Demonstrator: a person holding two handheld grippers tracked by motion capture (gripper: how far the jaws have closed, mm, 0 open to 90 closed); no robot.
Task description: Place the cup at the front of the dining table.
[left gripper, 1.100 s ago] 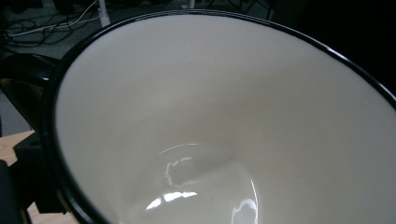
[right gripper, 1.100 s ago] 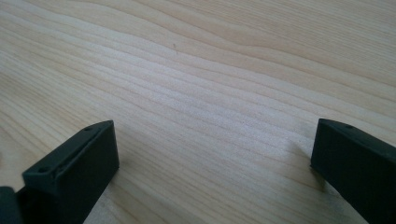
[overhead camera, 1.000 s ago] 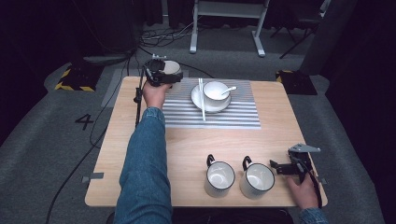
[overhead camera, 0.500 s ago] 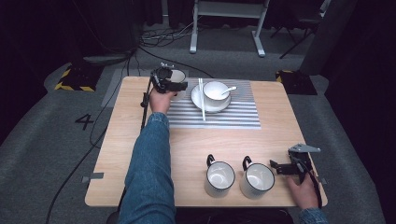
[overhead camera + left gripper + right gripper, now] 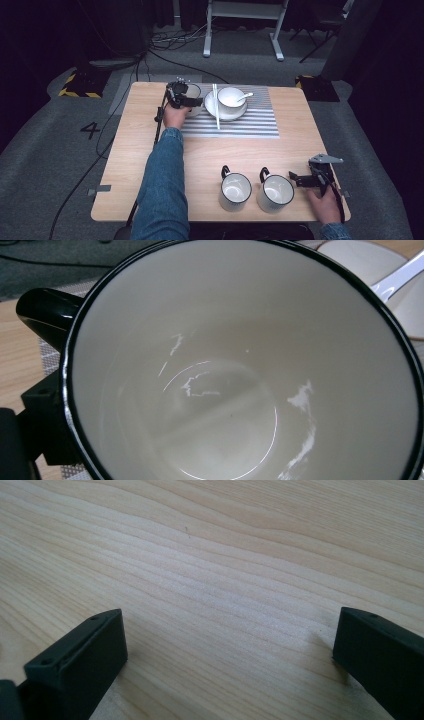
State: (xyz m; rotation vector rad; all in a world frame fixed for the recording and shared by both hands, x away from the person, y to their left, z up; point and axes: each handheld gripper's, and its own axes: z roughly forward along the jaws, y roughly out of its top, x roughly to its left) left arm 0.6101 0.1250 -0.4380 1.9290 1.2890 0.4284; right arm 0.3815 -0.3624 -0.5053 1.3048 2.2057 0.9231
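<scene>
High view: left gripper (image 5: pixel 184 96) at the far left of the striped placemat (image 5: pixel 250 127), clamped on a white mug (image 5: pixel 192 93) just beside the plate (image 5: pixel 212 106) that carries a bowl (image 5: pixel 230 97) with a spoon (image 5: pixel 244 96), one chopstick (image 5: pixel 216 106) across the plate; two more black-rimmed mugs (image 5: pixel 235 191) (image 5: pixel 275 192) stand near, with the right gripper (image 5: pixel 299 178) beside the right one. Left gripper view: the mug's (image 5: pixel 240 370) empty white inside, black rim and handle, one jaw against its outer wall at lower left. Right gripper view: jaws spread wide over bare wooden table (image 5: pixel 215 570), nothing between them.
</scene>
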